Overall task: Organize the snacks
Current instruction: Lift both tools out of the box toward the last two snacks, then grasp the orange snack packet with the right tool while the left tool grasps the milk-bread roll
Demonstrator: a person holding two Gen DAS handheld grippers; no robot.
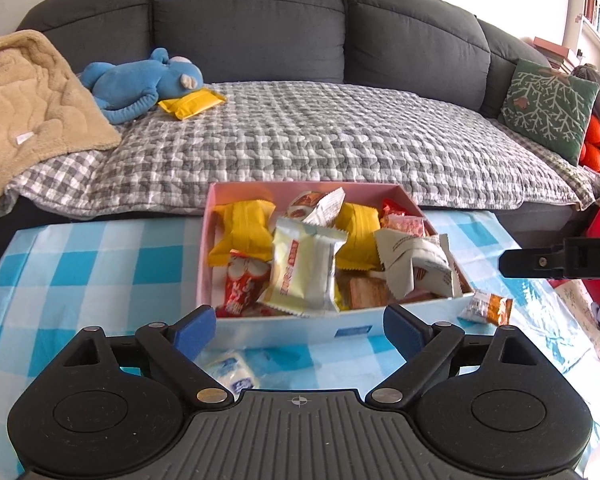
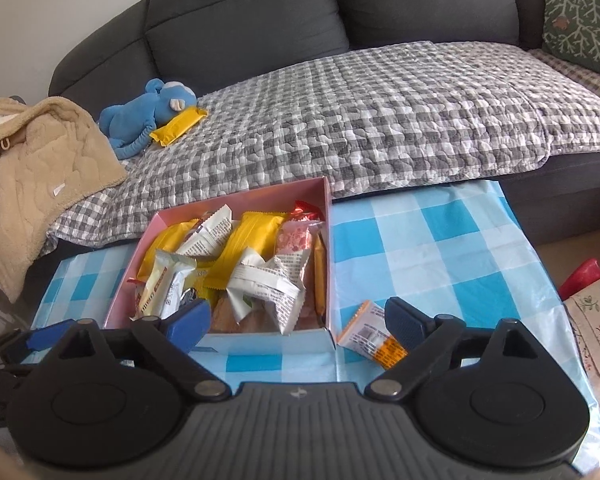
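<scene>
A: Where do the snacks sit?
B: Most are piled in the pink box [image 1: 214, 216] at the desk's [image 1: 100, 256] far edge, against the sofa [image 1: 300, 128]. One orange-and-white packet [image 2: 374, 334] lies on the checked cloth just beside the box's near right corner; a white packet [image 1: 232, 372] lies near the desk's front edge.
A: And the tongs?
B: Left tongs [image 1: 298, 326] released, nothing between them. Right tongs [image 2: 298, 320] released too, empty.
A: Anything else?
B: A yellow packet [image 1: 192, 103] on the sofa, touching the blue plush toy [image 1: 140, 84].

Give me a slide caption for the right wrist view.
Open right gripper over a pink snack box, one orange-and-white packet loose beside it.
</scene>
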